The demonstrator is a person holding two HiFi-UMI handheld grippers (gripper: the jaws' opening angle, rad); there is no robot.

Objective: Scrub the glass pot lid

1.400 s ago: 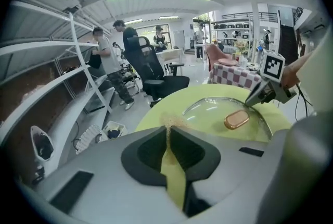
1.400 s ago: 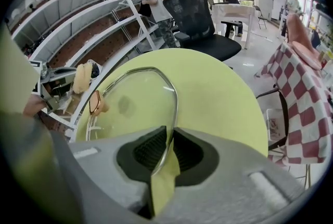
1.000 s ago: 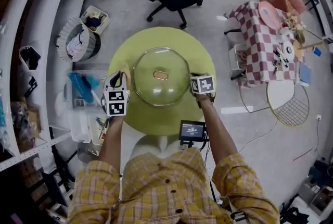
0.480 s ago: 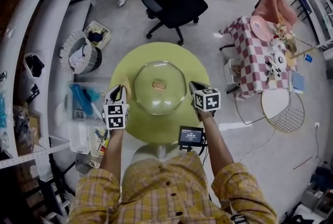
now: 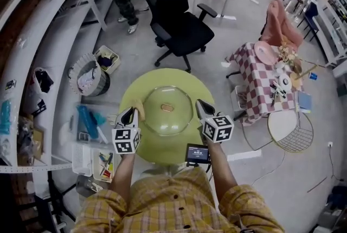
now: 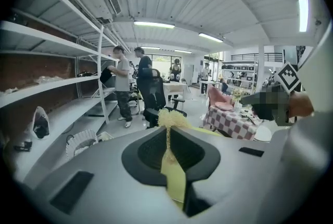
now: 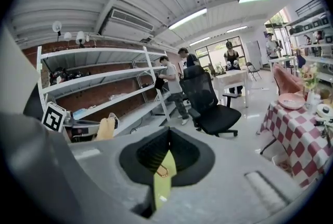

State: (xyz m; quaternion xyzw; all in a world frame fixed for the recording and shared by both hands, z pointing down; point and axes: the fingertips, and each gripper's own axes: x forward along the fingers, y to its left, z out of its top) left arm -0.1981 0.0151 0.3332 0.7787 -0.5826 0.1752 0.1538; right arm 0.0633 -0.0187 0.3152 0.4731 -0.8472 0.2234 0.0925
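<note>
Both grippers flank the glass pot lid, which lies dome-up at the middle of the round green table, its small handle on top. My left gripper sits just beside the lid's left rim, its jaws pinching a yellowish scrub pad whose frayed tuft pokes past the tips in the left gripper view. My right gripper hovers just beside the lid's right rim, jaws pressed together on nothing. The slit under its tips shows only table green and the lid's handle.

I judge the scrubbing stroke not yet begun, though I cannot tell whether the pad touches glass. To do it well, I would lay the pad on the dome and work light arcs around the handle. The right gripper would brace the opposite rim, since smooth glass will likely slide under a sideways push. The pinch on the pad looks thin, so a heavy drag could pull it free.

The lid fills much of the table, leaving only a band of bare top round it, so a shoved lid has little room before the edge. A small screen stands at the table's edge, near-right of the lid. The black office chair beyond the lid and the checked table to its right stand well apart.
</note>
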